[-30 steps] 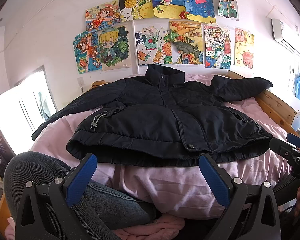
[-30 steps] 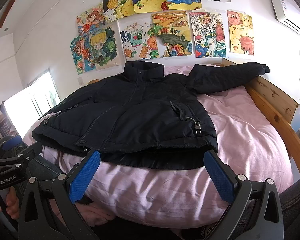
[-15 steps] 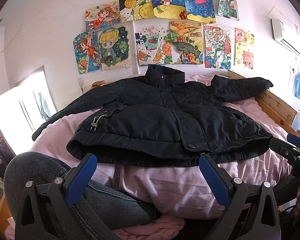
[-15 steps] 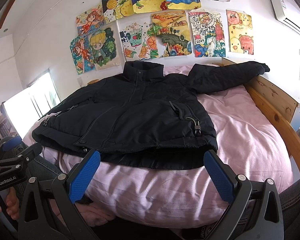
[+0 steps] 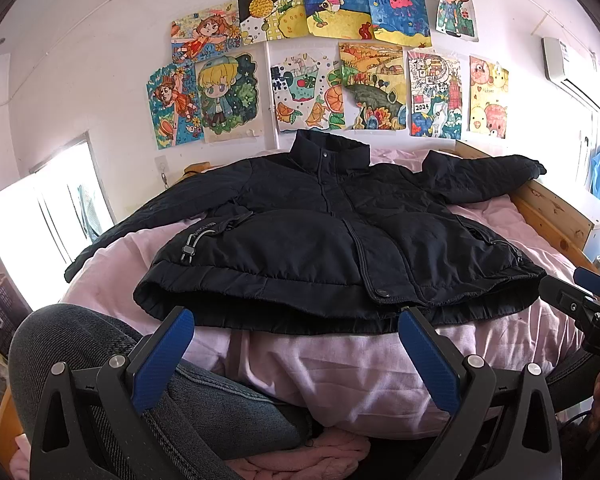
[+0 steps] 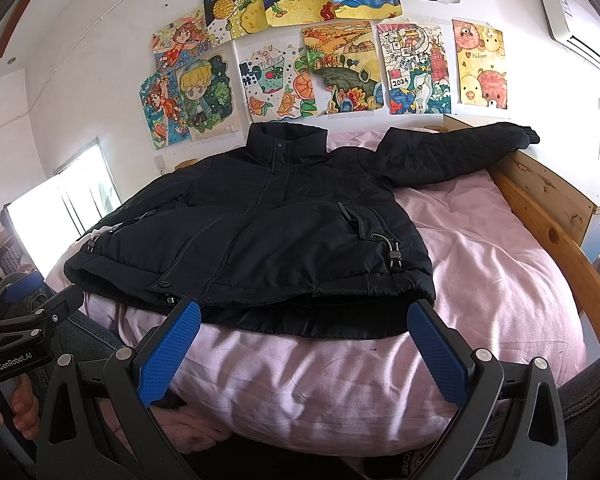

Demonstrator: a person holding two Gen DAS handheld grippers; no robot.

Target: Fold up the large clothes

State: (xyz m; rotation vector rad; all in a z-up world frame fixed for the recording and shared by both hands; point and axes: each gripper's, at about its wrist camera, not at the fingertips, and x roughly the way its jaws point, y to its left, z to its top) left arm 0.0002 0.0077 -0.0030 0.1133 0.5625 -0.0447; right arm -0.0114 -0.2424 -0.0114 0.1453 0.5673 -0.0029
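My left gripper (image 5: 296,354) and right gripper (image 6: 304,350) look identical: black angular frames, silver screws at the joints, textured blue pads (image 6: 171,354) lining the fingers. From the right cam I can read white "GenRobot.AI" lettering on the left one's side. The person's wearing dark grey-blue jeans (image 5: 80,344).

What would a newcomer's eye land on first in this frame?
A black puffer jacket lies spread face up across the pink bedding, sleeves out to both sides. Behind it, colourful children's drawings cover the white wall. Both tongs, left and right, sit open and empty short of the hem.
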